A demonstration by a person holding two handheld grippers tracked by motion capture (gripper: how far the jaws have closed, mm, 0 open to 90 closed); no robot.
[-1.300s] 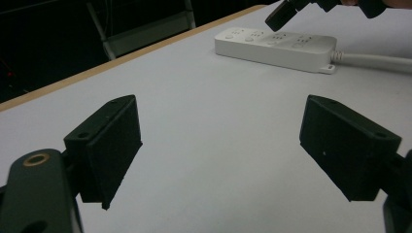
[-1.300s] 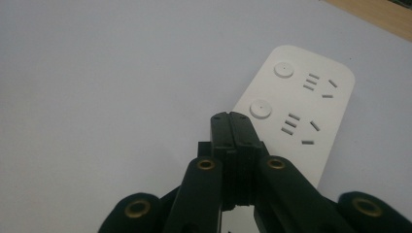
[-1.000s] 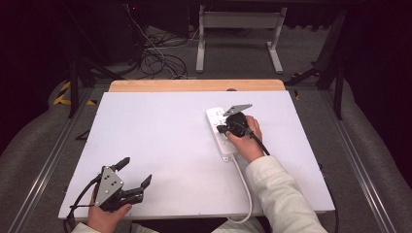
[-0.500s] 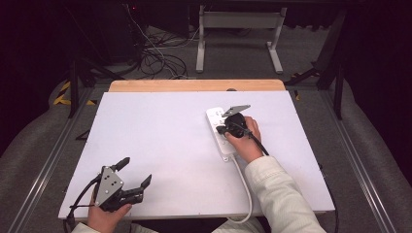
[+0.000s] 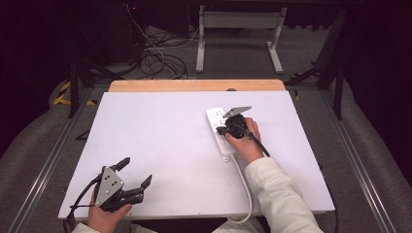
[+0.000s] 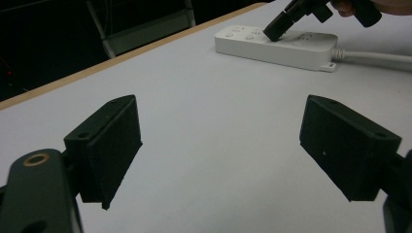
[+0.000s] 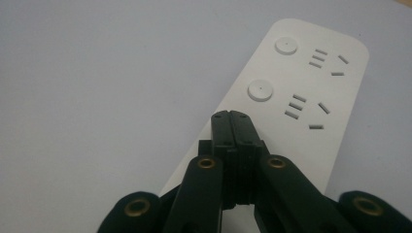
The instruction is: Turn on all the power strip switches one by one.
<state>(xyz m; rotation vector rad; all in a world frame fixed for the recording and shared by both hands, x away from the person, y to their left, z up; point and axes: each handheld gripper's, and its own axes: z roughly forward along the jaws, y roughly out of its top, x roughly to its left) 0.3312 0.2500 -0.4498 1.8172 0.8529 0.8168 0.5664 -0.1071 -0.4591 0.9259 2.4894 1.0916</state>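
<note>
right gripper [image 5: 219, 130] clenched on nothing, tips down on power strip [image 5: 217, 125] | left gripper [image 5: 137, 173] spread wide, low over near-left table [image 5: 160, 141] | strip white, two round buttons, cord toward near edge, right of centre

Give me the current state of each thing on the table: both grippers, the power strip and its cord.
Left gripper: open, jaws wide apart, held low at the table's near left edge, holding nothing.
Right gripper: shut, jaws pressed together, tips down on the power strip's top face.
Power strip: lying flat on the white table, sockets visibly empty, two round buttons showing.
Cord: attached to the strip's near end, trailing off the table's near edge.
</note>
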